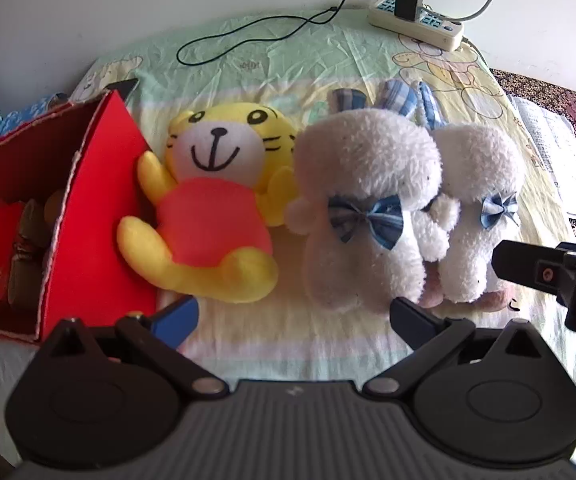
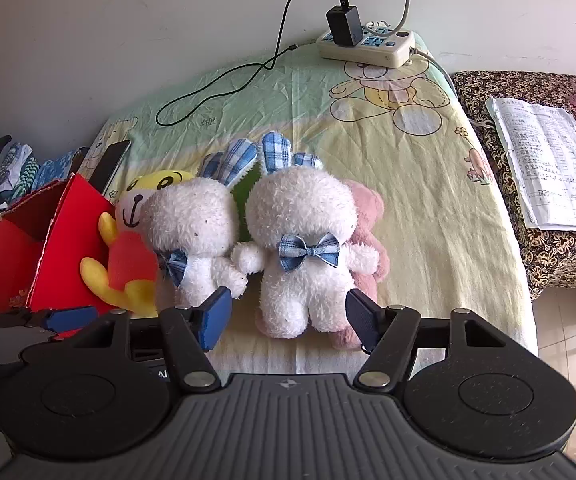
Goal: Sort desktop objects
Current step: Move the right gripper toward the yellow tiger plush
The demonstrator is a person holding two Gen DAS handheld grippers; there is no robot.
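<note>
A yellow tiger plush (image 1: 211, 200) in a red shirt lies against the red box (image 1: 87, 220). To its right lie two white rabbit plushes with blue bows, one in the middle (image 1: 364, 208) and one further right (image 1: 480, 208). My left gripper (image 1: 296, 318) hangs wide open above the sheet, just short of the tiger and the middle rabbit, holding nothing. My right gripper (image 2: 288, 316) is open around the legs of the right rabbit (image 2: 304, 256); its pads do not press. A pink plush (image 2: 368, 216) lies under that rabbit. The middle rabbit (image 2: 191, 232) and the tiger (image 2: 127, 256) lie left of it.
The red box (image 2: 59, 248) holds brownish items. A power strip (image 2: 368, 46) with a charger and a black cable (image 2: 215, 84) lies at the back. A dark phone (image 2: 111, 162) lies behind the box. Papers (image 2: 548, 168) lie on a patterned cloth at the right, clothes (image 2: 3, 176) at the left.
</note>
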